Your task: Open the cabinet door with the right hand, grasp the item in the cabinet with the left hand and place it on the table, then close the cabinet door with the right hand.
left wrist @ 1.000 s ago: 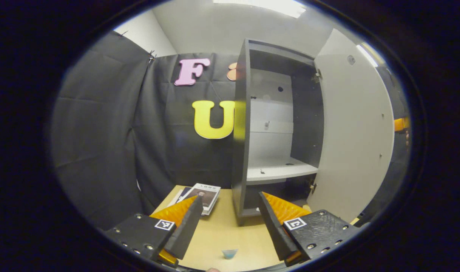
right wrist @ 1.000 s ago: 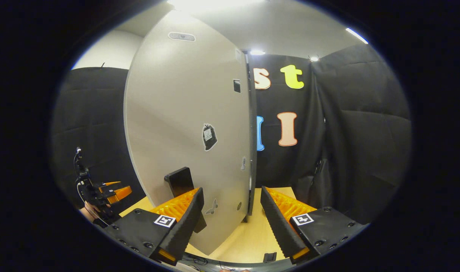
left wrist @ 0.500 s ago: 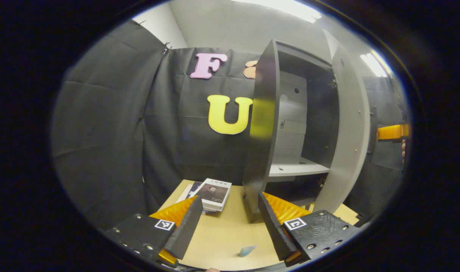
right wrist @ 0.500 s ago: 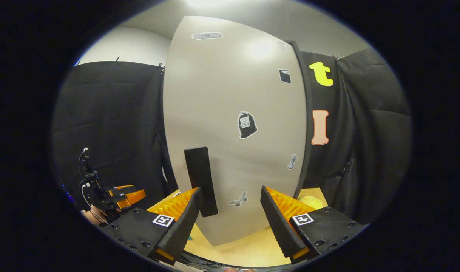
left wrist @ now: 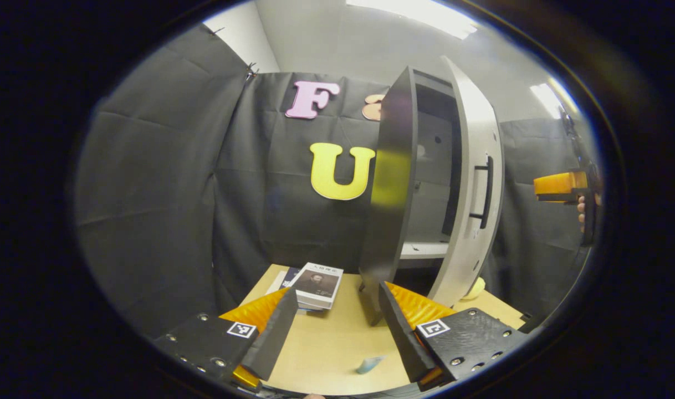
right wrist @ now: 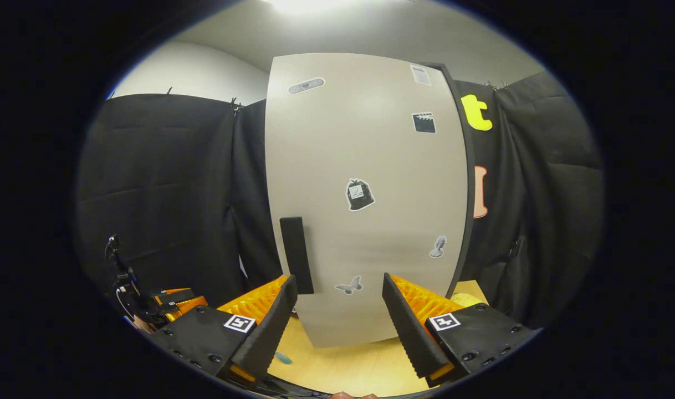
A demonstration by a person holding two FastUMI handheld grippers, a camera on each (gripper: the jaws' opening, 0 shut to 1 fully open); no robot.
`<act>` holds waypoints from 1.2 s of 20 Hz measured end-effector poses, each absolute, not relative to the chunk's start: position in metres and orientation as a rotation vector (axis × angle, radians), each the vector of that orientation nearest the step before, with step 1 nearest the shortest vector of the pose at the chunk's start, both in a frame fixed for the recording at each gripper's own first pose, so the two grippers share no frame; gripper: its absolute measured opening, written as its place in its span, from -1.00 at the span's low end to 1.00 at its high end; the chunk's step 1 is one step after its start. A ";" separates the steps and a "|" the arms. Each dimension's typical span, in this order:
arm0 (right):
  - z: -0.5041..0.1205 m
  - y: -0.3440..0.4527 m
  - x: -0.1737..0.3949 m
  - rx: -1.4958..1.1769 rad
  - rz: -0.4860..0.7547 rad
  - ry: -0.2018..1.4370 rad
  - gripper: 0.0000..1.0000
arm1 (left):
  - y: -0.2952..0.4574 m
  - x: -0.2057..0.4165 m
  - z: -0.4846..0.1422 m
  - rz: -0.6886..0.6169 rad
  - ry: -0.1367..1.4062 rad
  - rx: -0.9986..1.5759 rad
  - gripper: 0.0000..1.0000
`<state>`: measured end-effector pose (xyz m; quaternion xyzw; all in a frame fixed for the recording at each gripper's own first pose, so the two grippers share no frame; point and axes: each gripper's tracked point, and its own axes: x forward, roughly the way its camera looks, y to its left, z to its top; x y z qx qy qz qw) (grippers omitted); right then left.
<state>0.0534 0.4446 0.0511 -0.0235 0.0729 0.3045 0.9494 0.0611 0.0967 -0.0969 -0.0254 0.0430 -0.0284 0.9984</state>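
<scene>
The dark cabinet (left wrist: pixel 390 177) stands on the wooden table (left wrist: pixel 326 343), its pale door (left wrist: pixel 476 183) swung almost to the front with a narrow gap left. In the right gripper view the door (right wrist: pixel 365 194) faces me, with its black handle (right wrist: pixel 297 255) just above my left finger. My right gripper (right wrist: pixel 338 279) is open close in front of the door, holding nothing. My left gripper (left wrist: pixel 336 289) is open over the table, left of the cabinet. A small light-blue item (left wrist: pixel 369 364) lies on the table between its fingers.
A book (left wrist: pixel 318 282) lies on a small stack beside the cabinet's left side. A yellow object (left wrist: pixel 475 288) sits on the table right of the door. The right gripper (left wrist: pixel 559 185) shows at the far right, and the left gripper (right wrist: pixel 171 302) at the lower left.
The door has swung from wide open to nearly shut, hiding the cabinet's inside. The right gripper followed the door round to face it. The left gripper stayed open and shifted leftwards.
</scene>
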 end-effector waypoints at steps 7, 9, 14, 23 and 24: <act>0.057 0.416 0.063 -0.031 0.556 0.154 0.96 | 0.058 0.084 -0.090 -0.109 0.092 -0.076 0.77; 0.057 0.407 0.069 -0.024 0.548 0.145 0.96 | 0.047 0.091 -0.079 -0.109 0.084 -0.060 0.79; 0.053 0.352 0.115 -0.047 0.461 0.111 0.96 | 0.004 0.107 -0.042 -0.058 0.026 -0.040 0.77; 0.065 0.261 0.182 -0.033 0.398 0.038 0.96 | -0.083 0.120 -0.007 0.099 0.003 0.016 0.77; 0.064 0.252 0.188 -0.018 0.392 0.036 0.95 | -0.089 0.117 -0.006 0.114 -0.002 0.011 0.77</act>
